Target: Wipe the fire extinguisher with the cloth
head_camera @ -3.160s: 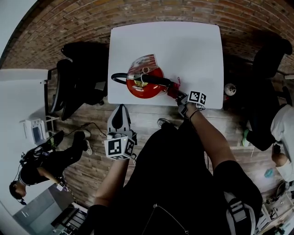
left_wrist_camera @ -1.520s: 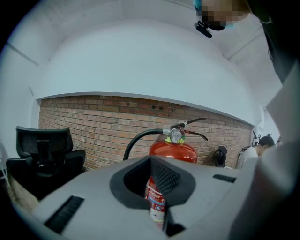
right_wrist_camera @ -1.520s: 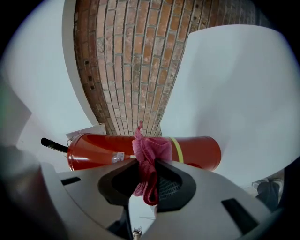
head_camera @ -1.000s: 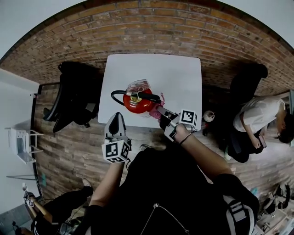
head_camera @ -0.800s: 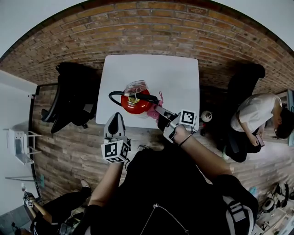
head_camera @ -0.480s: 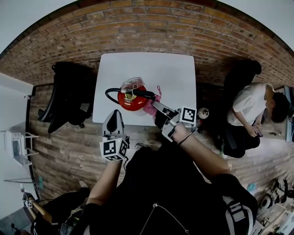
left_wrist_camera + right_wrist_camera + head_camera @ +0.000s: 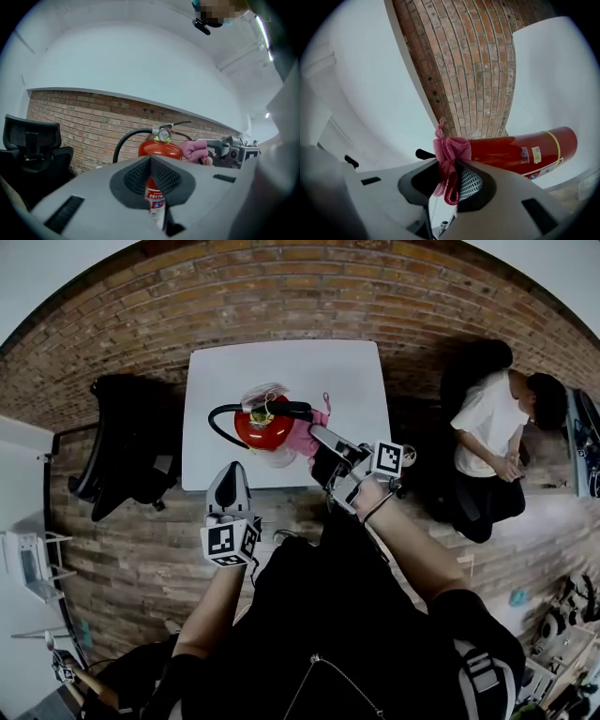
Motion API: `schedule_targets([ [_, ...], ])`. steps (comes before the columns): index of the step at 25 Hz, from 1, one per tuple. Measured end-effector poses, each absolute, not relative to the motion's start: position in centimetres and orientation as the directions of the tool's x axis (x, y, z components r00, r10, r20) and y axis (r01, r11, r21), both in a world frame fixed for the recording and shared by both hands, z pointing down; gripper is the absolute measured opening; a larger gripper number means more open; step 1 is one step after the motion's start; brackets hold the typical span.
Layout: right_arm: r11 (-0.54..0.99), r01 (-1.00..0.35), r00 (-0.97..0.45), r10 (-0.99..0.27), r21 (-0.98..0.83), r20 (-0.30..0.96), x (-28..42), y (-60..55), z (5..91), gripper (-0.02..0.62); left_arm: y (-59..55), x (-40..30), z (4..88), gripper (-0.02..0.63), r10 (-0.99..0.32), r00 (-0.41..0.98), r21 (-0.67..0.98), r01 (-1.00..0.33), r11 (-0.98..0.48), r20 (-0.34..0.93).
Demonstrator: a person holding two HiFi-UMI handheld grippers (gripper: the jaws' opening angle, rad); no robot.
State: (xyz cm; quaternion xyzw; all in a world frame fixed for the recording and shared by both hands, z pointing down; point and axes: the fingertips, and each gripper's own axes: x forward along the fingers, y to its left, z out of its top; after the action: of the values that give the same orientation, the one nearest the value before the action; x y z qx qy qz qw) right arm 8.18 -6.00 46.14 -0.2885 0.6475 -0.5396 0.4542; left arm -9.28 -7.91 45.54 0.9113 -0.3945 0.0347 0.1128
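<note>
A red fire extinguisher (image 7: 262, 427) with a black hose stands on the white table (image 7: 281, 367). My right gripper (image 7: 317, 435) is shut on a pink cloth (image 7: 302, 439) and presses it against the extinguisher's right side, near the top. The right gripper view shows the cloth (image 7: 447, 159) pinched between the jaws, with the red cylinder (image 7: 520, 147) just beyond. My left gripper (image 7: 232, 474) is shut and holds nothing, hovering off the table's near edge. In the left gripper view the extinguisher (image 7: 159, 149), the cloth (image 7: 193, 150) and the right gripper (image 7: 232, 152) lie ahead.
A black office chair (image 7: 127, 442) stands left of the table, also seen in the left gripper view as the chair (image 7: 28, 145). A person in a white shirt (image 7: 487, 423) sits to the right. A brick wall (image 7: 89, 117) runs behind the table.
My right gripper has carried the pink cloth leftward along the extinguisher's side toward its top. My left gripper has stayed put. The head view has shifted.
</note>
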Motion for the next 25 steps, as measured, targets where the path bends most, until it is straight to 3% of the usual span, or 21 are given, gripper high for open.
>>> schedule_targets([
  [9,0.232,0.043,-0.343,-0.91,-0.972,-0.232,9.5,-3.3,48.8,0.1,-6.5,-11.0,45.3,0.029,-0.711,0.691,0.178,-0.722,-0.668,0.132],
  [16,0.054,-0.026,-0.313,-0.949,-0.998,-0.043,10.1,-2.0,59.7,0.1,-5.3,-13.1,46.2,0.031,-0.77,0.616,0.162,-0.788,-0.594,0.169],
  [25,-0.192,-0.072,-0.358,-0.911,-0.979,0.205,8.4,-1.6,73.8,0.1,-2.3,-14.2,48.0,0.031,-0.839,0.487,0.118,-0.873,-0.473,0.242],
])
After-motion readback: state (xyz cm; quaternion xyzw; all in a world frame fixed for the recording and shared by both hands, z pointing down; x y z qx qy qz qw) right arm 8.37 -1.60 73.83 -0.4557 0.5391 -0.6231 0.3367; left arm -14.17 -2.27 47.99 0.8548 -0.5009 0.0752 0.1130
